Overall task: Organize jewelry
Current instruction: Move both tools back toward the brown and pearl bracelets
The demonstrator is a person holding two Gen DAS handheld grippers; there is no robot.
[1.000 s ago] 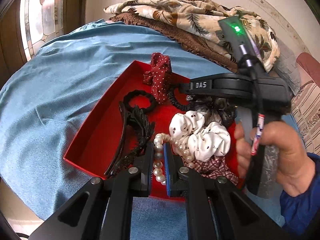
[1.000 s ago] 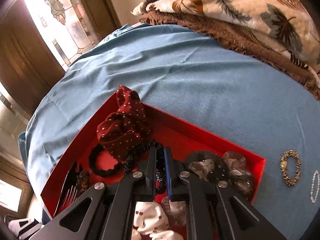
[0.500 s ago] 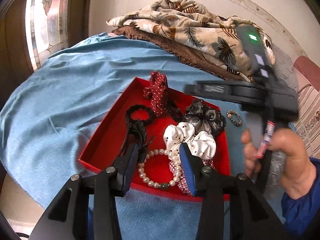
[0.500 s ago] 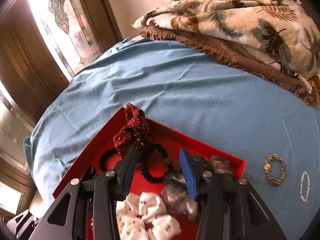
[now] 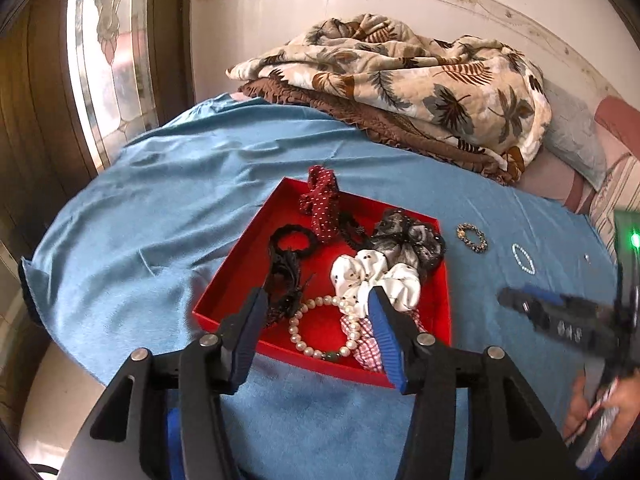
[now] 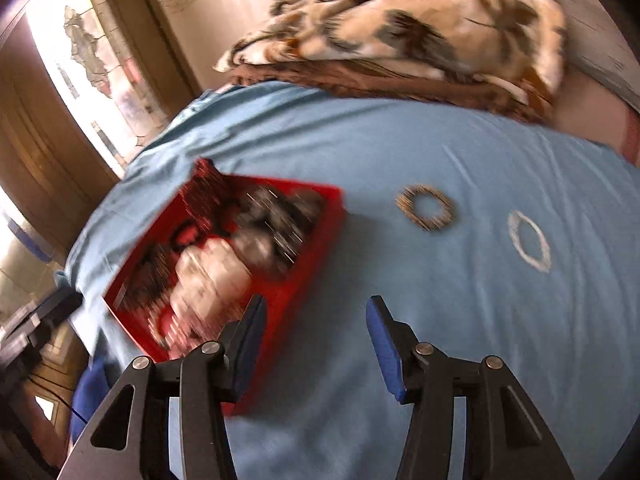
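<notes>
A red tray (image 5: pixel 240 268) lies on the blue bedspread and holds a pearl bracelet (image 5: pixel 316 352), a white scrunchie (image 5: pixel 376 280), a grey one, a red dotted one, a black hair tie and a black clip. My left gripper (image 5: pixel 316 320) is open and empty, raised above the tray's near edge. A bronze bracelet (image 6: pixel 426 210) and a small pale bead bracelet (image 6: pixel 528 246) lie on the spread right of the tray (image 6: pixel 320 220). My right gripper (image 6: pixel 314 332) is open and empty over the spread, right of the tray; it also shows in the left wrist view (image 5: pixel 560 316), blurred.
A folded leaf-print blanket (image 5: pixel 400 80) on a brown one lies at the back of the bed. Pillows (image 5: pixel 576 144) are at the far right. A stained-glass door (image 5: pixel 108 52) stands at the left. The bed's edge drops off at the near left.
My left gripper let go of the pearl bracelet in the tray, opened and pulled back. My right gripper released the black hair tie, opened and swung right towards the loose bracelets.
</notes>
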